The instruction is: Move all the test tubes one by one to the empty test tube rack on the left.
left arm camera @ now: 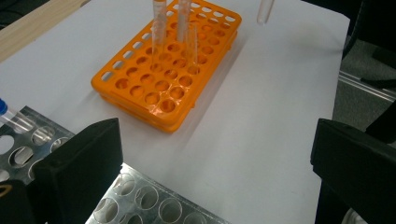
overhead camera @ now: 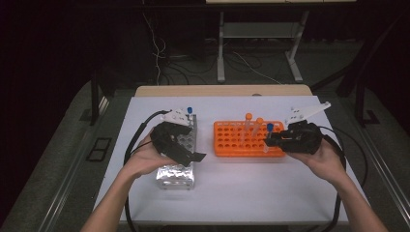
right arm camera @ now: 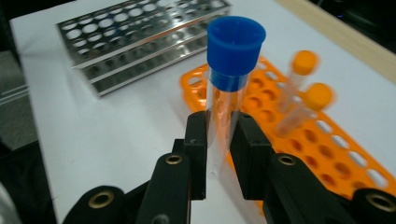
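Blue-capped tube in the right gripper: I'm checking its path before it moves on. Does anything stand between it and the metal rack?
Nothing visible does. The right gripper holds the blue-capped tube above the orange rack, and bare white table separates that from the metal rack. The left gripper, jaws open, hovers over the metal rack.

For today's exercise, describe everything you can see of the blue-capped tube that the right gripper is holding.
The blue-capped tube is a clear, seemingly plastic cylinder with a ribbed blue screw cap and looks empty. It stands roughly upright, clamped partway down its body between the jaws of the right gripper, which alone touches it. It hangs lifted over the near right edge of the orange rack, its rounded bottom free.
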Tool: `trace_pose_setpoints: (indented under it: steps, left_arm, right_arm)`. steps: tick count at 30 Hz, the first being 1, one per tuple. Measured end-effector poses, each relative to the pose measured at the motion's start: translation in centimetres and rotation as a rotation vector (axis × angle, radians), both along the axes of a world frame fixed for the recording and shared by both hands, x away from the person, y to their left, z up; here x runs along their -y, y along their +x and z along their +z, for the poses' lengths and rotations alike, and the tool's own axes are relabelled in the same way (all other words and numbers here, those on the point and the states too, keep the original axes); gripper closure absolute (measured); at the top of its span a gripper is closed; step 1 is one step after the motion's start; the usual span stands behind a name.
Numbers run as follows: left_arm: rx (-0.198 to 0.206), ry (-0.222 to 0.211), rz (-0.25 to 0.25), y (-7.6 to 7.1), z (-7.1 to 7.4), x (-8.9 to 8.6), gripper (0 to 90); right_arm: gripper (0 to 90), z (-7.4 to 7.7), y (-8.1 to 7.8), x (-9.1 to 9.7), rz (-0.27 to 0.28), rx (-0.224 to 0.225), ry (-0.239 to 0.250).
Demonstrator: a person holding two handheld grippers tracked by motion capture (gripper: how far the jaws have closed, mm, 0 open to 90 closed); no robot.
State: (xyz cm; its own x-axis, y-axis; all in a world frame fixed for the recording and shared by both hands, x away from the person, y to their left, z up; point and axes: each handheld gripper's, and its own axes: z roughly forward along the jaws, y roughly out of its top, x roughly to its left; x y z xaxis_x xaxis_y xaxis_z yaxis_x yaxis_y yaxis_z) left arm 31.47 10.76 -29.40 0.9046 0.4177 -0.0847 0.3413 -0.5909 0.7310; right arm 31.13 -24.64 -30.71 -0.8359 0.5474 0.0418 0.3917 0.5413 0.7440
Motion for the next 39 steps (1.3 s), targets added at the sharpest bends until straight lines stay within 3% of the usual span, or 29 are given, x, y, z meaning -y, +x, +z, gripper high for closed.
trace_pose_setpoints:
  steps: [9, 18, 31, 39]
  left_arm:
    - [0.003, 0.012, -0.042, -0.1, 0.7, 0.8, 2.9]
    - [0.006, 0.023, -0.090, -0.3, 0.8, 1.8, 8.2]
    - [-0.020, 0.041, -0.174, -0.3, 0.7, 3.1, 25.9]
    - [-0.045, 0.056, -0.244, -0.3, 0.9, 3.8, 45.1]
  right_arm:
    - [76.0, -1.1, -1.0, -3.4, 0.112, -0.044, -0.022]
    - [76.0, -1.9, -1.5, -7.3, 0.216, -0.059, -0.021]
    - [76.0, -1.9, -1.5, -10.6, 0.284, -0.063, 0.005]
    - [76.0, -2.2, -1.7, -12.0, 0.319, -0.063, -0.010]
